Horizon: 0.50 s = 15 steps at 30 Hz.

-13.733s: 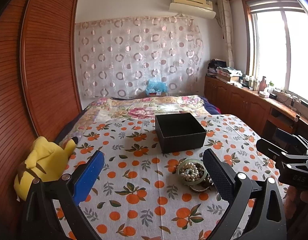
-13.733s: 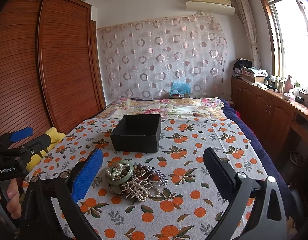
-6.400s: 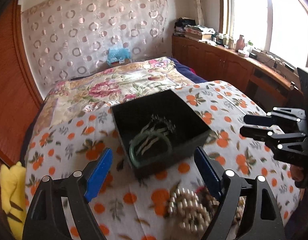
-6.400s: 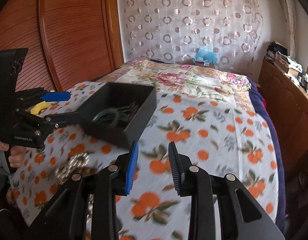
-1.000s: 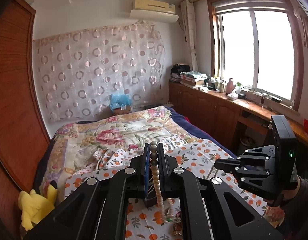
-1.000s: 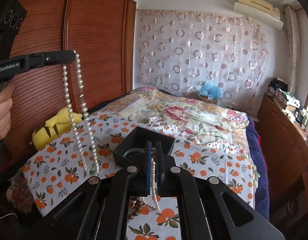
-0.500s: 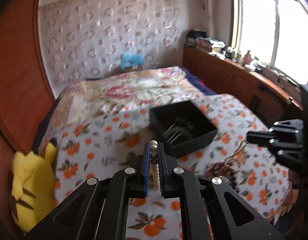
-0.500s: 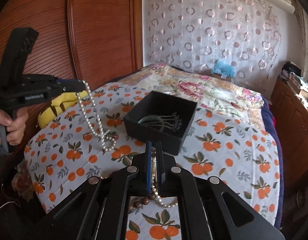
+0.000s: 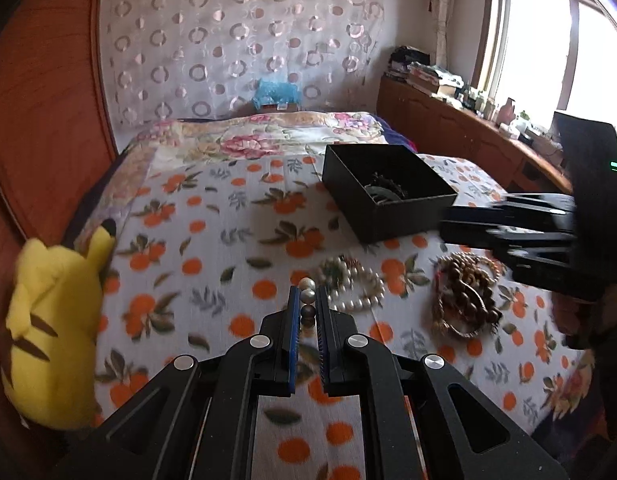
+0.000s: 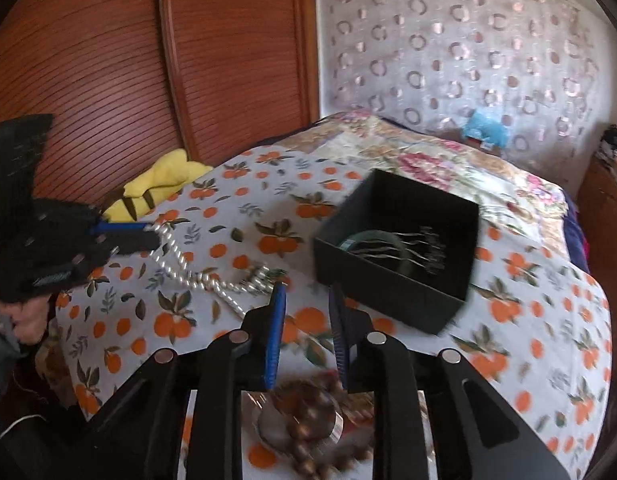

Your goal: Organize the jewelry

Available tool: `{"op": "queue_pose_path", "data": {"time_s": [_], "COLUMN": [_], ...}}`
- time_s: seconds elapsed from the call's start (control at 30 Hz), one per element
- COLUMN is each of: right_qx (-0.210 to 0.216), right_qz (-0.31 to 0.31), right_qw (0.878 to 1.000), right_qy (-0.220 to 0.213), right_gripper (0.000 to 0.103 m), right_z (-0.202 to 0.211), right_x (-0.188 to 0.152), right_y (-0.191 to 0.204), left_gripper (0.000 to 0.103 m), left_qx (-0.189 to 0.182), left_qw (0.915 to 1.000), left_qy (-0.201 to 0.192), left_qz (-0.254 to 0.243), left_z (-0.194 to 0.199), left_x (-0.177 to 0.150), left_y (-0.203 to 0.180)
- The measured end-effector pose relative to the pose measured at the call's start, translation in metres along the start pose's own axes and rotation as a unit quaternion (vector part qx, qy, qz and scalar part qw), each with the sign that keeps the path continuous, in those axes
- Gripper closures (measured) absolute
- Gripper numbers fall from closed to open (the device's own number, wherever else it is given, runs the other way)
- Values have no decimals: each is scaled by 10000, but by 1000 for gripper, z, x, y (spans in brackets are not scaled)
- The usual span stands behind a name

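Note:
My left gripper (image 9: 307, 300) is shut on the pearl necklace (image 9: 350, 285); most of the strand lies coiled on the orange-print bedspread (image 9: 212, 248). The right wrist view shows the strand (image 10: 196, 268) running from the left gripper (image 10: 154, 236) onto the cloth. My right gripper (image 10: 304, 300) is slightly open and empty, low over a heap of brown wooden beads (image 10: 308, 416), which also show in the left wrist view (image 9: 464, 300). The black box (image 9: 388, 196) stands behind and holds a green bangle and dark hair comb (image 10: 396, 248).
A yellow plush toy (image 9: 52, 320) lies at the bed's left edge by the wooden wardrobe (image 10: 108, 60). A floral quilt (image 9: 276, 140) covers the far bed. Wooden cabinets (image 9: 448, 132) run under the window at right.
Both grippers came down toward the bed. The pearl strand, hanging before, now lies mostly on the cloth. The right gripper has opened and let go of its strand.

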State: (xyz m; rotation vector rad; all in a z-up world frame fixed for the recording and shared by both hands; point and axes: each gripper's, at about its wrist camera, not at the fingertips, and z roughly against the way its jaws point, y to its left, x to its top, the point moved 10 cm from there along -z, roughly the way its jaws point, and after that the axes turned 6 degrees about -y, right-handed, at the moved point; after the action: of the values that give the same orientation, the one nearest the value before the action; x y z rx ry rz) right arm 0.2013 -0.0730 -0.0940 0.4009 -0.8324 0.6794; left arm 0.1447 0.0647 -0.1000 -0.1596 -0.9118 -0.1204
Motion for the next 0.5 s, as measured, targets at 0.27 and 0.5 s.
{"op": "queue_pose_path", "data": {"time_s": [0.27, 0.5], "right_qx": [71, 117], "right_qz": [257, 154], "right_qw": [9985, 9965], "right_qy": [481, 811], "right_gripper": [79, 79], "right_z": [-54, -81], "right_x": [0, -5], "right_y": [25, 31], "left_gripper": [96, 96], "left_qx": [-48, 146], "left_qw": [9996, 9993], "left_qy": [-104, 85], "left_qz": [267, 323], "left_z": [35, 26], "left_x": [-18, -40], "left_y": [13, 27]}}
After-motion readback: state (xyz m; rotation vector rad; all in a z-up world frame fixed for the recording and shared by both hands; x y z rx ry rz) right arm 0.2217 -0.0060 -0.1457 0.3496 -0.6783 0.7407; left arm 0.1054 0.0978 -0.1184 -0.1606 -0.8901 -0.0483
